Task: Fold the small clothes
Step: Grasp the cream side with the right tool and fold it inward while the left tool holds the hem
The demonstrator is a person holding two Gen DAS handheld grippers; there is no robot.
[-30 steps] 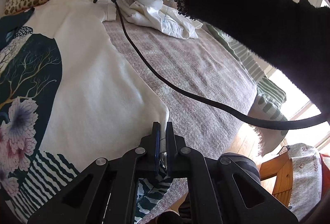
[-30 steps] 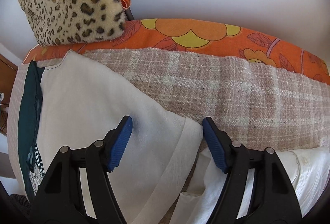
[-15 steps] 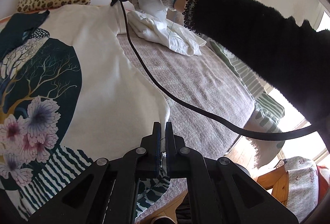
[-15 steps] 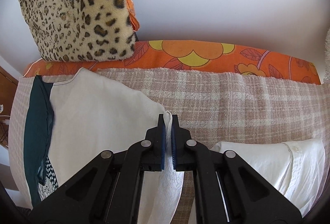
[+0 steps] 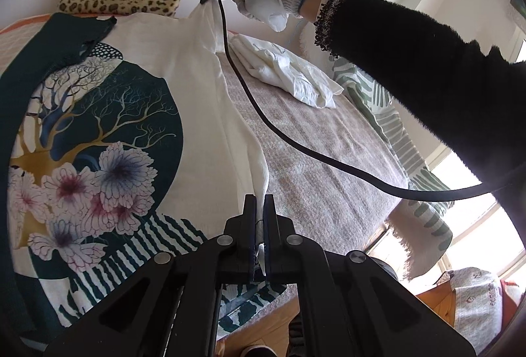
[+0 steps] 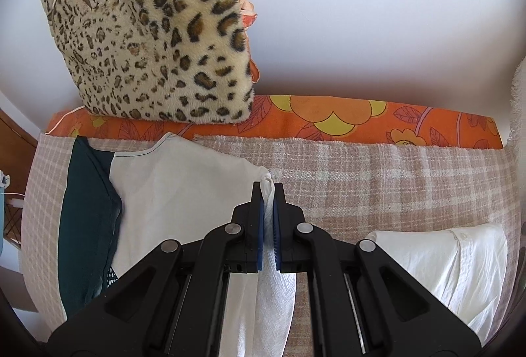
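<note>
Left wrist view: we work over a bed covered by a pinkish plaid blanket (image 5: 328,179), white wall (image 6: 361,11) behind, window light at right. Bare blanket lies right of the printed shirt (image 5: 197,93); a crumpled white garment (image 5: 289,74) sits farther back. Leopard pillow (image 6: 148,34) leans on the wall above an orange floral sheet (image 6: 328,116). Our left gripper (image 5: 259,209) pinches the shirt's hem edge; our right gripper (image 6: 268,195) is clamped on its sleeve end, lifted.
</note>
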